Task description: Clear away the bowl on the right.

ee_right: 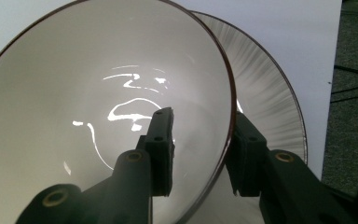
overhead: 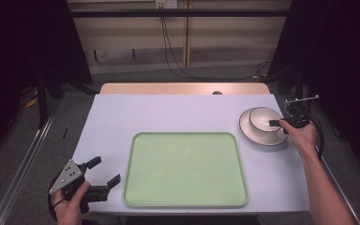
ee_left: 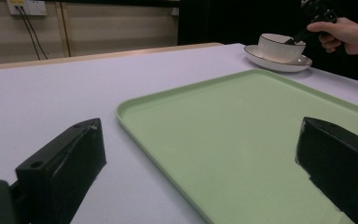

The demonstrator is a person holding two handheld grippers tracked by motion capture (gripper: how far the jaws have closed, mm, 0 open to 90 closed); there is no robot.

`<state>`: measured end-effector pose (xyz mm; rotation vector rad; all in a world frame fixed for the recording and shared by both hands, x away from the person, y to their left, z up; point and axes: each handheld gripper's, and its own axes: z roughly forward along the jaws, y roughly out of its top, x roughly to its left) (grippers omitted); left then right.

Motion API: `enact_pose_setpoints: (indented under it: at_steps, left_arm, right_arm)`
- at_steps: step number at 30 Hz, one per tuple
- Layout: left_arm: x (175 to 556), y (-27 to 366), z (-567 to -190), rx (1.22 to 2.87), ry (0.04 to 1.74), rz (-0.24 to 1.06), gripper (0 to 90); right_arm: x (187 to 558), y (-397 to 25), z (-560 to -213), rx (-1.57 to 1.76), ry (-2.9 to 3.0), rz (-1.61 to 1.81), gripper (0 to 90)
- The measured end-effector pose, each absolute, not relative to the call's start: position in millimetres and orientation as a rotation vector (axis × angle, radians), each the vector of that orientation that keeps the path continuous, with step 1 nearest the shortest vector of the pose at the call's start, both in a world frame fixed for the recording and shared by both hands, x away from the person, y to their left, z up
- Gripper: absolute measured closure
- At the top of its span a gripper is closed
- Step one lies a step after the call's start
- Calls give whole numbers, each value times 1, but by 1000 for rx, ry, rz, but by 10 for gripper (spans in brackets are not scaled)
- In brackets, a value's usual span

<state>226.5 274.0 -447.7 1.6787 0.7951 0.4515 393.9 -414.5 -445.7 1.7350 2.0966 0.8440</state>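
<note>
White bowl point(overhead: 264, 119) rim straddled by right tongs point(overhead: 277, 123), arm outstretched, left tongs point(overhead: 104, 174) wide, low beside green tray point(overhead: 185, 201)

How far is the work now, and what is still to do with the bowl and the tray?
Nothing looks finished: the green tray holds nothing. In hand: the right claw straddles the rim of the white bowl, one jaw inside, one outside; the bowl sits on its plate. The left claw waits open beside the tray. Probably left: lifting the bowl, perhaps onto the tray.
</note>
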Motion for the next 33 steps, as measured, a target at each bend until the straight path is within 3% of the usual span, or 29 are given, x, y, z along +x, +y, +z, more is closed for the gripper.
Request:
enact_pose_setpoints:
  at_steps: [18, 33]
  left_arm:
    - [225, 276, -448, 1670, 806, 459, 16]
    - [225, 275, -447, 1681, 801, 460, 16]
  right_arm:
    - [397, -408, -446, 1733, 2076, 853, 821]
    - [394, -408, -445, 1760, 2057, 895, 827]
